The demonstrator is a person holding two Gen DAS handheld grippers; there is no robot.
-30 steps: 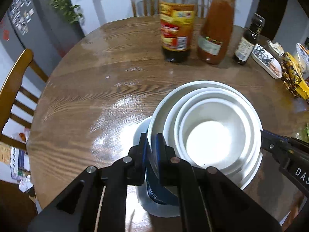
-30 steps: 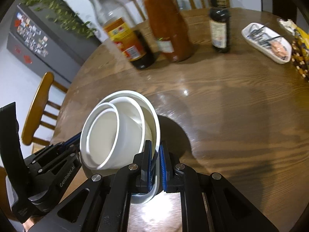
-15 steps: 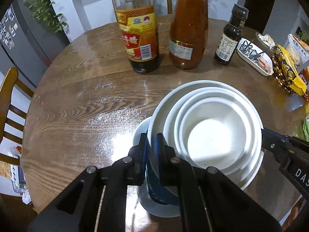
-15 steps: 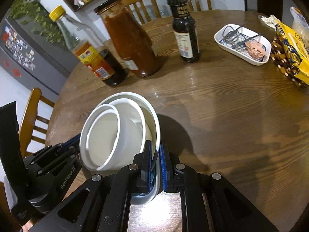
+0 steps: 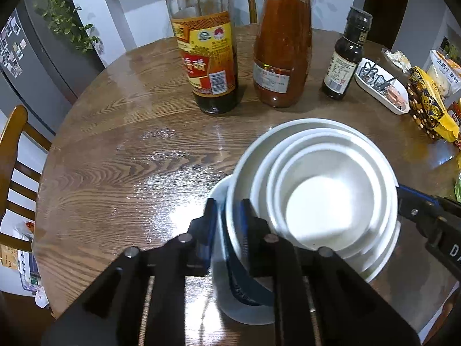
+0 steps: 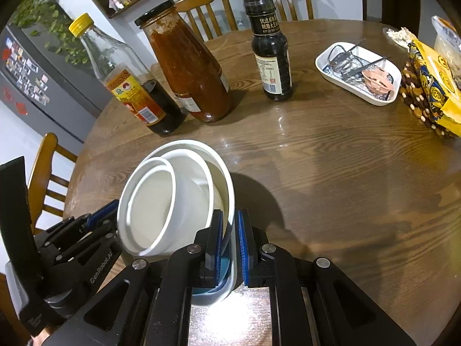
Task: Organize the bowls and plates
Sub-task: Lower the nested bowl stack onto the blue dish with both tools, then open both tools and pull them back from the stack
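From the left wrist, my left hand-held gripper (image 5: 226,225) is pinching the near rim of the bowl stack (image 5: 317,190) above the wooden surface (image 5: 115,144). From the right wrist, my right hand-held gripper (image 6: 229,248) is clamping the stack's opposite rim, bottles (image 6: 187,69) standing behind.

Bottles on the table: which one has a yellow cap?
The clear vinegar bottle, leftmost of three; the sauce jar and small dark bottle have black lids.
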